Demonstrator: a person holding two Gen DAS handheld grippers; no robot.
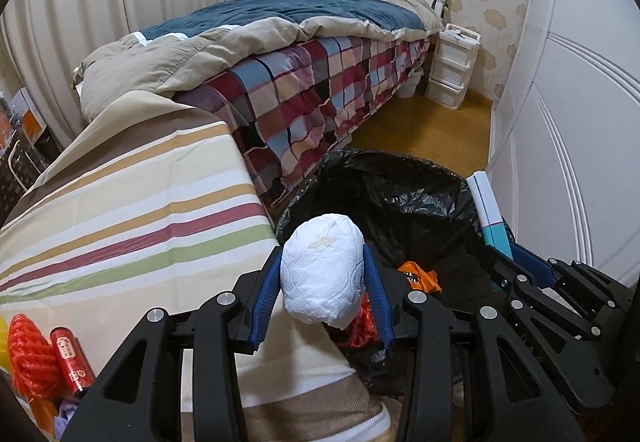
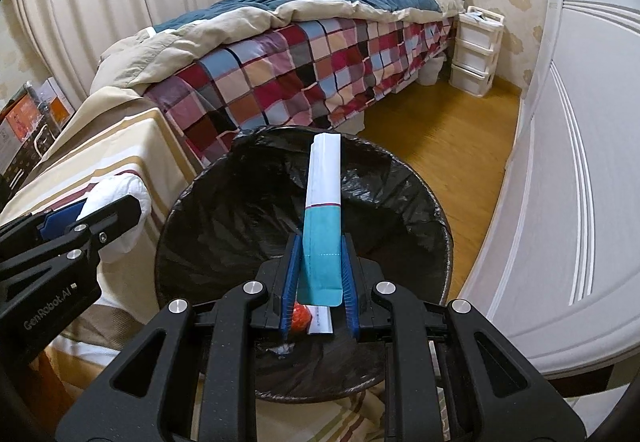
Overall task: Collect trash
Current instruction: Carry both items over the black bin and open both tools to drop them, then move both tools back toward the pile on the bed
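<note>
Clamping: left gripper (image 1: 322, 274) on tissue wad (image 1: 322, 270); right gripper (image 2: 319, 264) on carton (image 2: 323, 210); bin (image 2: 400, 178) bottom obscured

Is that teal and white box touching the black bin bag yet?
Apart. The right wrist view shows the teal and white box clamped in the right gripper, held in the air above the open bin bag.

The striped surface (image 1: 132, 202) has a red can (image 1: 72, 362) and red rope (image 1: 30, 354) on it; the trash bin (image 2: 436, 242) sits on the floor (image 2: 448, 130).
</note>
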